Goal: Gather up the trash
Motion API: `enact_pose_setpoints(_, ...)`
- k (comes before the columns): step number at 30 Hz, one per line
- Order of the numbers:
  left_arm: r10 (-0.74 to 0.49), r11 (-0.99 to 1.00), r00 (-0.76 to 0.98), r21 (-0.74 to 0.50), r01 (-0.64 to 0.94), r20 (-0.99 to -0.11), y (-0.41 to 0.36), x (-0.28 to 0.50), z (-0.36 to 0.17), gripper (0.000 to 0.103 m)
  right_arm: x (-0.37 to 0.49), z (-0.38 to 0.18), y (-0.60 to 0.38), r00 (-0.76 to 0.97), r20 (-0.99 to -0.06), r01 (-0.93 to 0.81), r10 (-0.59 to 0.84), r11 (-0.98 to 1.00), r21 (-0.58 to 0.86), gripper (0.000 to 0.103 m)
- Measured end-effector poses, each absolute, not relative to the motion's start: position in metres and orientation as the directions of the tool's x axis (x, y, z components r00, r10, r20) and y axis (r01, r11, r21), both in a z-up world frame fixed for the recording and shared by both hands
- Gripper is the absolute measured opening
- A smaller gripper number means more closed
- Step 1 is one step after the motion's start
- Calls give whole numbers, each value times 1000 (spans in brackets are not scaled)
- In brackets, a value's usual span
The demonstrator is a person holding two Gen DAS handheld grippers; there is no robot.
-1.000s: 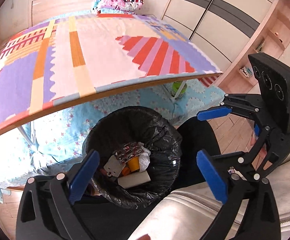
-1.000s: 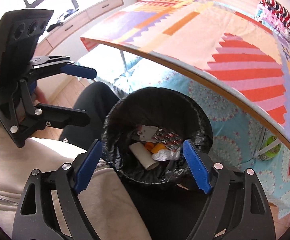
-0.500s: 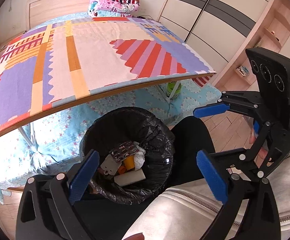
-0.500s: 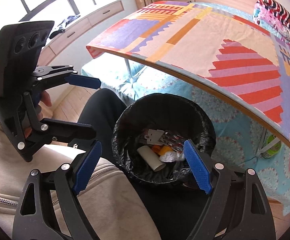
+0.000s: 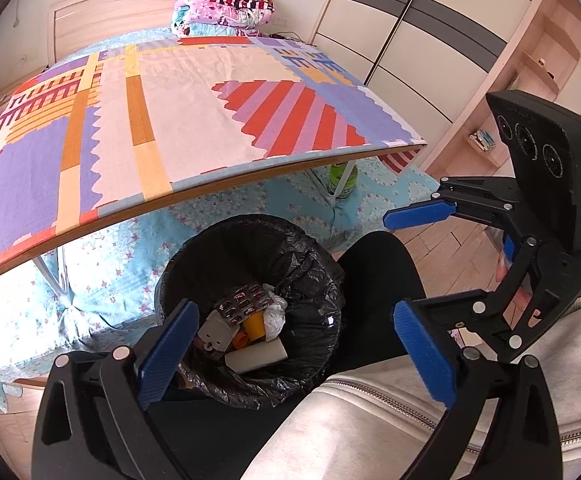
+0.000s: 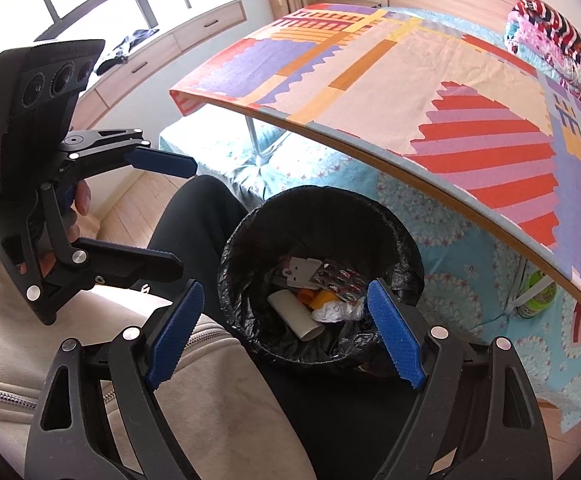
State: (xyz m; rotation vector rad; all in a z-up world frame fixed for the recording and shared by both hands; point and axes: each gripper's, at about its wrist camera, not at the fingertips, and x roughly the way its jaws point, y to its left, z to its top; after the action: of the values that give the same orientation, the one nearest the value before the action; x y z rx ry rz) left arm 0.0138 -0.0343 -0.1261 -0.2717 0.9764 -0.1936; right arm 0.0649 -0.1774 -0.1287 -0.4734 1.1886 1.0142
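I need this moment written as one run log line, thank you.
left gripper: open, empty | right gripper: open, empty | black bag-lined trash bin: holds white cardboard tube, silver blister pack

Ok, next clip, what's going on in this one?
A seated person holds a two-finger gripper in each hand above a black-lined trash bin beside a low table. The left gripper and right gripper both stand open with nothing in them. Rubbish already lies in the bin: a cardboard tube, a blister pack, an orange cap and crumpled white wrap. The tabletop shows no trash.
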Motion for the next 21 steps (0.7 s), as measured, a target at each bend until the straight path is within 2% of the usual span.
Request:
enact_pose_setpoints(10, -312, 937, 541, -347, 39, -781, -33, 14, -131, 95, 64, -129, -178, 28, -920, -848, 390, 497, 185, 84)
enact_pose_setpoints(21, -303, 942, 546, -332, 49, -781, -36, 12, -130, 95, 62, -132, -176, 29, -924, -850, 382, 495, 178, 84)
